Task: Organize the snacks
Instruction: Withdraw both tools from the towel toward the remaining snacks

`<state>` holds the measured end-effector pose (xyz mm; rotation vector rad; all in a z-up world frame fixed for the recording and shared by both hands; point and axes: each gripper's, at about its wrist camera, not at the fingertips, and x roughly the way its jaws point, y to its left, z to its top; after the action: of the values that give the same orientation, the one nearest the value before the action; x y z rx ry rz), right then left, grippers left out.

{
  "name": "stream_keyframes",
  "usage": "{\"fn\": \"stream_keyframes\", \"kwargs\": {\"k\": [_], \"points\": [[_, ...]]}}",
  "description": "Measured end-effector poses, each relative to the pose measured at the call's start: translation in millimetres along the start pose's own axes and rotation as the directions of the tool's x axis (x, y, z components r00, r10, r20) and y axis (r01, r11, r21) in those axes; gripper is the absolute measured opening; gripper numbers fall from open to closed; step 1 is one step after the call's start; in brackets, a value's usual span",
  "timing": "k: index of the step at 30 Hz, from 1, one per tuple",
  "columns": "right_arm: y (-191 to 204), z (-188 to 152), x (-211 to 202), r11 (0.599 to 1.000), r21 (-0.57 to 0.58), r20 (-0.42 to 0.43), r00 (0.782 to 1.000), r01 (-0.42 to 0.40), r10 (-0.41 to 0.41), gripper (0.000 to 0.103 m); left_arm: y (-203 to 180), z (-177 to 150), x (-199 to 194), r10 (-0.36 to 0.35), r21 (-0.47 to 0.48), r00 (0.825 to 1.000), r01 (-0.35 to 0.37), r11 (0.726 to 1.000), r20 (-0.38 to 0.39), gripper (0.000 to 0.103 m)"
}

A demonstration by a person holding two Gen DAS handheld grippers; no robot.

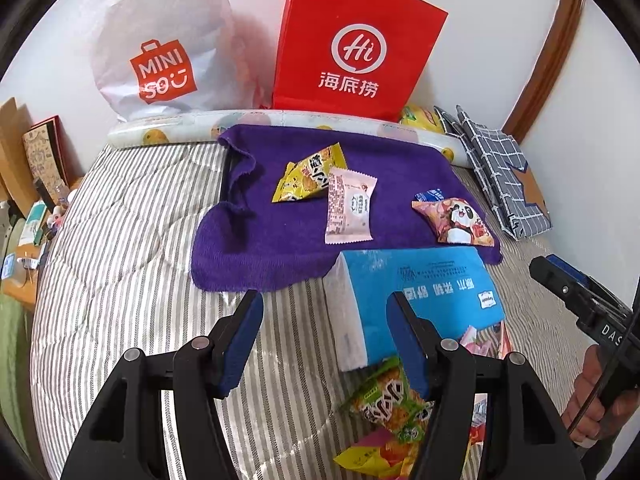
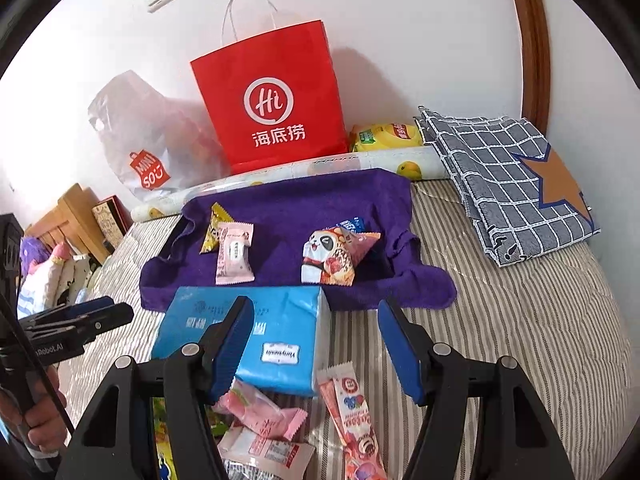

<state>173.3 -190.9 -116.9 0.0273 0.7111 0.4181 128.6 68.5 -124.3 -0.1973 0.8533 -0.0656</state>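
A purple towel (image 1: 280,236) (image 2: 304,200) lies on the striped bed. On it are a yellow snack packet (image 1: 308,174) (image 2: 212,232), a pink packet (image 1: 348,204) (image 2: 234,254) and a panda packet (image 1: 456,220) (image 2: 332,256) with a small blue packet (image 1: 430,195) behind it. Loose snacks lie near me: a green packet (image 1: 390,400), pink packets (image 2: 260,408) and a long pink stick pack (image 2: 352,412). My left gripper (image 1: 324,332) is open and empty above the bed. My right gripper (image 2: 316,340) is open and empty above the loose snacks.
A blue tissue pack (image 1: 420,292) (image 2: 280,320) lies in front of the towel. A red paper bag (image 1: 356,40) (image 2: 272,96) and a white plastic bag (image 1: 160,40) (image 2: 148,136) stand by the wall. A checked cloth (image 1: 496,172) (image 2: 512,176) lies right.
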Motion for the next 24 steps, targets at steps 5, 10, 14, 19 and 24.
{"fn": "stream_keyframes", "kwargs": {"k": [5,10,14,19,24], "points": [[7,-10,1,0.999,-0.030,-0.011,1.000,0.011,-0.012,0.062,0,-7,1,0.001,0.001,1.000,-0.001,1.000,-0.010,0.064],[16,-19,1,0.998,-0.068,-0.011,1.000,0.013,-0.013,0.063,4,-12,0,0.003,-0.006,1.000,-0.003,1.000,-0.014,0.064],[23,-23,3,0.996,-0.090,-0.017,1.000,0.012,-0.013,0.062,8,-14,1,0.007,-0.014,1.000,-0.007,1.000,-0.017,0.064],[23,-33,7,0.997,-0.077,-0.037,0.999,0.015,-0.018,0.062,15,-19,2,0.018,-0.021,0.999,-0.018,1.000,-0.027,0.064],[17,-45,12,0.998,-0.062,-0.075,0.997,0.025,-0.029,0.062,25,-26,4,0.032,-0.036,0.999,-0.034,0.999,-0.043,0.064]]}}
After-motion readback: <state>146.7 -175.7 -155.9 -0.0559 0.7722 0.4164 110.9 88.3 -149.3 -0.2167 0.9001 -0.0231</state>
